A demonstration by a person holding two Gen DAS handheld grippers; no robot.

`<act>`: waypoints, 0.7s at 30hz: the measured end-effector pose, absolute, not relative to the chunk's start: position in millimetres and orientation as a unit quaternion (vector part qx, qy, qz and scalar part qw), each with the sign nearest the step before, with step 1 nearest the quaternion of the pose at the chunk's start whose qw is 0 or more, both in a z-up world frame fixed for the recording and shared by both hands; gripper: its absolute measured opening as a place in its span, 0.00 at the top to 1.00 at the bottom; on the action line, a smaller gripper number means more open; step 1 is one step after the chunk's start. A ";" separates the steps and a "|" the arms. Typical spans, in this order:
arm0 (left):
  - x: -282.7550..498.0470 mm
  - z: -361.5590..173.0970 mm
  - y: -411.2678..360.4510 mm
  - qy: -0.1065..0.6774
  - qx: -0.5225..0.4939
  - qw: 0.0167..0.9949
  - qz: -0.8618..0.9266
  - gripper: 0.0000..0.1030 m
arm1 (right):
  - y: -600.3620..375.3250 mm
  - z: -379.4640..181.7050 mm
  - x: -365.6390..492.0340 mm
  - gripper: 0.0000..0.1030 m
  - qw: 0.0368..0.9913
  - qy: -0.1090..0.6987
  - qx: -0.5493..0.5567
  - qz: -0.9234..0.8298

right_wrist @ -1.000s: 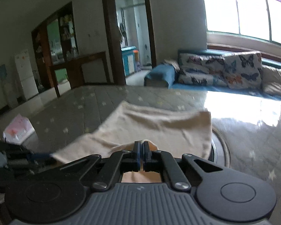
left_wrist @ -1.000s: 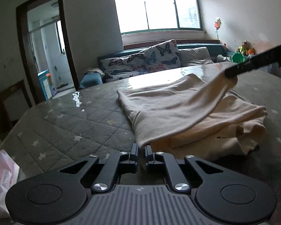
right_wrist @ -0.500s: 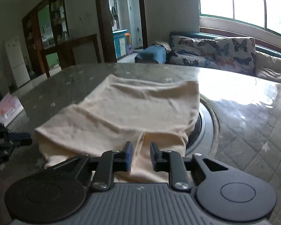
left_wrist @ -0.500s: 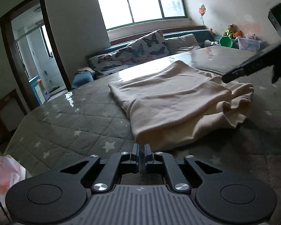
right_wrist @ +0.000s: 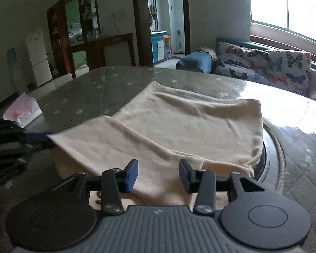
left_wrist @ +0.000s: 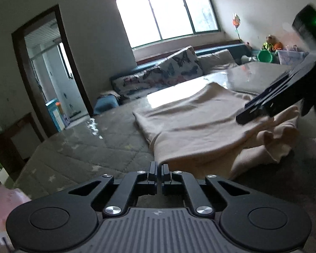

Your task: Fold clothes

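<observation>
A cream garment (left_wrist: 200,126) lies folded on the grey star-quilted table (left_wrist: 84,147). My left gripper (left_wrist: 159,168) is shut at the garment's near corner, and the edge runs right into its fingertips. The right wrist view shows that left gripper (right_wrist: 43,137) at the far left, pinching the drawn-out corner of the garment (right_wrist: 179,126). Over the near fold, my right gripper (right_wrist: 158,172) has its jaws opening, the blue pads well apart. Cloth lies under and between them, untouched by the pads. From the left wrist view the right gripper (left_wrist: 242,116) hovers over the garment's right side.
A pink and white bag (right_wrist: 23,109) stands past the table's left edge. A round glass ring (right_wrist: 271,147) on the table sits partly under the garment. Behind the table stands a sofa with butterfly cushions (right_wrist: 263,67), and a doorway (left_wrist: 50,73) beyond it.
My right gripper opened, let go of the fold and sank toward it. The lifted top layer now rests flat on the garment. My left gripper stayed at the near corner.
</observation>
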State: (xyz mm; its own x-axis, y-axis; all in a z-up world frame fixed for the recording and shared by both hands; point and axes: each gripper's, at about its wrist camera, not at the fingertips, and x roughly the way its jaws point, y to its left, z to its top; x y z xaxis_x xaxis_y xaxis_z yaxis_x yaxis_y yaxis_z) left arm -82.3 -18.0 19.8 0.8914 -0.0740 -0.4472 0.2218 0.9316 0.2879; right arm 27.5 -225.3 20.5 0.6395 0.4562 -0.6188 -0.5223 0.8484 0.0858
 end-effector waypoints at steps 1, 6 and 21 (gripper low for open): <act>-86.3 20.0 -17.0 0.220 0.169 0.958 -0.074 0.97 | -224.9 17.9 29.4 0.57 0.903 0.331 -0.051 0.269; -82.8 4.8 -9.1 0.272 0.172 0.943 -0.082 0.92 | -225.7 9.3 30.7 0.56 0.899 0.341 -0.055 0.268; 3.2 47.9 -28.7 0.278 0.029 0.947 -0.156 0.92 | -226.3 16.7 32.3 0.52 0.905 0.325 -0.050 0.271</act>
